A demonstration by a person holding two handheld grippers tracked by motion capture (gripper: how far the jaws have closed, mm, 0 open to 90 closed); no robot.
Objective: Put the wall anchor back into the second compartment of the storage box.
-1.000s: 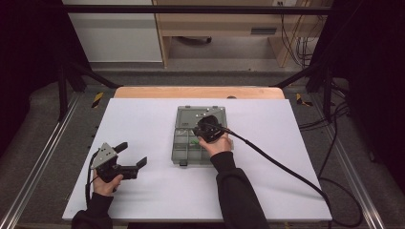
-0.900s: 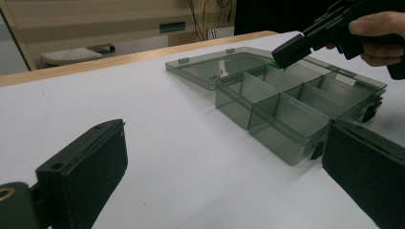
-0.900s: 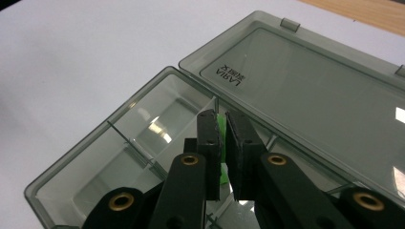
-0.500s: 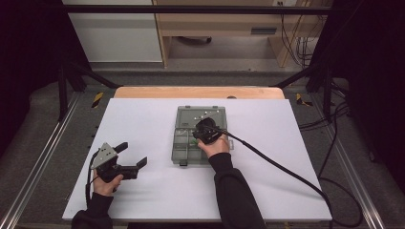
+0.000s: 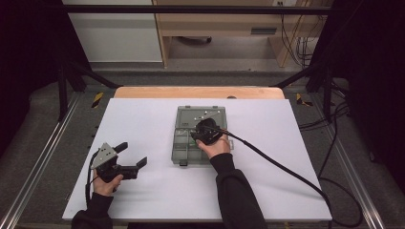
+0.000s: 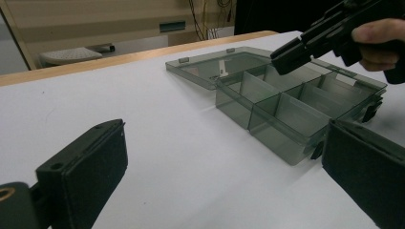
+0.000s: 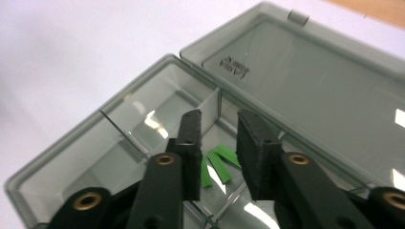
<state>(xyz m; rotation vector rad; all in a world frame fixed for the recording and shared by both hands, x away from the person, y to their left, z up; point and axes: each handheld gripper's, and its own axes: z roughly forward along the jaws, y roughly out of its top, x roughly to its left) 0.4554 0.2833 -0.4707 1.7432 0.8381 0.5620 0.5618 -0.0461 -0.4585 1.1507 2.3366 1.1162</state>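
**Organiser box: right gripper over a compartment, left gripper parked**

The organiser box (image 5: 200, 136), a smoky clear plastic case with dividers, lies near the middle of the white table (image 5: 143, 119). Its lid (image 7: 315, 81) is folded fully open and lies flat on the table on the far side of the box. The compartments nearest the left gripper view's camera hold nothing visible.

The right gripper (image 5: 206, 132) is held above the box and points down into it. In the right gripper view its two black jaws stand a narrow gap apart, having just opened from a closed position. Nothing is between the pads. Directly below that gap, on the floor of one compartment, lie a few small green strips (image 7: 218, 164). The jaws do not touch them. A black cable (image 5: 286, 167) trails from this gripper across the table to the right edge.

The left gripper (image 5: 125, 160) rests at the near left of the table, well apart from the box, in the person's left hand (image 5: 106, 183). Its jaws stand wide apart and hold nothing; in the left gripper view the bare table surface lies between them, with the box beyond.
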